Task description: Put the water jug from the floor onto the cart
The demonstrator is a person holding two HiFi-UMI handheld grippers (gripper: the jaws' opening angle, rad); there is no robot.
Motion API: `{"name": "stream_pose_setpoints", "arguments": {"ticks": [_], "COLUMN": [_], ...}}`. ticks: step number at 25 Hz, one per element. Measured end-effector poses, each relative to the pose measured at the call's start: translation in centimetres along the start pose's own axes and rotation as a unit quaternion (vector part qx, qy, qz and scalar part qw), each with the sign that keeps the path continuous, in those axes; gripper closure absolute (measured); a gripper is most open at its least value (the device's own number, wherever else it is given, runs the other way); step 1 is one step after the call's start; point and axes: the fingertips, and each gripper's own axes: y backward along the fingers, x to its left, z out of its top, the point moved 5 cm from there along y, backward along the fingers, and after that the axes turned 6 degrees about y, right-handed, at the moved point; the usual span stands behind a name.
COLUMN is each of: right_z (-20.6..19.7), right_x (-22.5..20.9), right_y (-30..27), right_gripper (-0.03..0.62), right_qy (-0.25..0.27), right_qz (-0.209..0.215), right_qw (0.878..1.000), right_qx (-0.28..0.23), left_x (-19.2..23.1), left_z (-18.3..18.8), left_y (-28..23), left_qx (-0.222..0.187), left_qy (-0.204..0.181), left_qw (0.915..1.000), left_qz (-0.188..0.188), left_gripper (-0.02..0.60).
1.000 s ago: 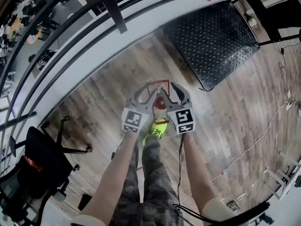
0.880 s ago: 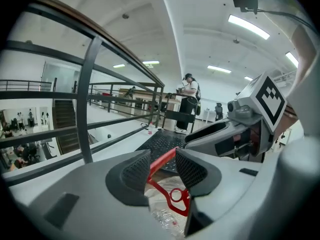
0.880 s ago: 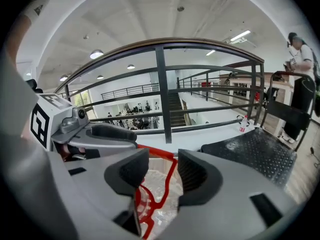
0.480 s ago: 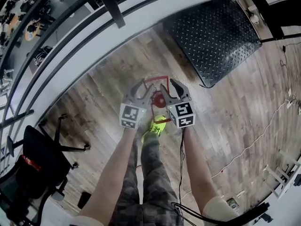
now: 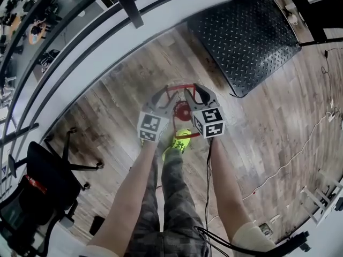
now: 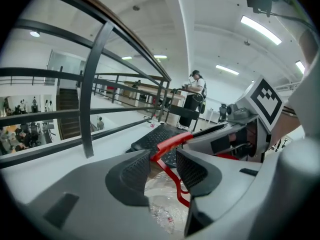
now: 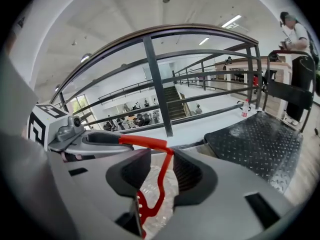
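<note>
Head view: water jug sits on the wood floor, just ahead of a yellow-green shoe. Its red handle stands up. Left tongs and right tongs hang side by side over it, tips at the handle. The cart's black checker-plate deck lies apart, up and right. Railing runs along the floor edge.

Left gripper view: jaws spread, red handle passing between them, pads not clamped on it. Clear jug body shows below the gap.

Right gripper view: jaws closing, handle strut in the gap, near the right-hand pad, not yet pinched. Cart deck ahead on the right, a person at its far end.
</note>
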Motion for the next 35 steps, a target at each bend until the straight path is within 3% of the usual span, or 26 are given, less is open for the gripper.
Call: {"name": "stream_pose_setpoints", "arguments": {"ticks": [9, 17, 27, 35], "right_z": [-0.4, -0.1, 0.2, 1.5], "right_x": [-0.7, -0.6, -0.3, -1.0], "right_y": [0.5, 2.3, 4.8, 6.0], "right_gripper": [0.487, 0.508, 0.511, 0.513], "right_qy": [0.004, -0.027, -0.035, -0.043], "right_qz": [-0.035, -0.048, -0.063, -0.079], "right_qw": [0.999, 0.998, 0.995, 0.993], "right_qx": [0.006, -0.006, -0.063, -0.072], "left_x": [0.1, -1.4, -3.2, -4.1], "left_z": [0.4, 1.9, 2.7, 4.2], "left_y": [-0.7, 0.1, 1.1, 0.8], "left_qx": [0.008, 0.011, -0.019, -0.024], "left_qy": [-0.009, -0.057, -0.096, -0.106], "left_qw": [0.9999, 0.9983, 0.9952, 0.994], "left_qz": [0.008, -0.003, -0.012, -0.015], "left_gripper": [0.443, 0.448, 0.451, 0.451]}}
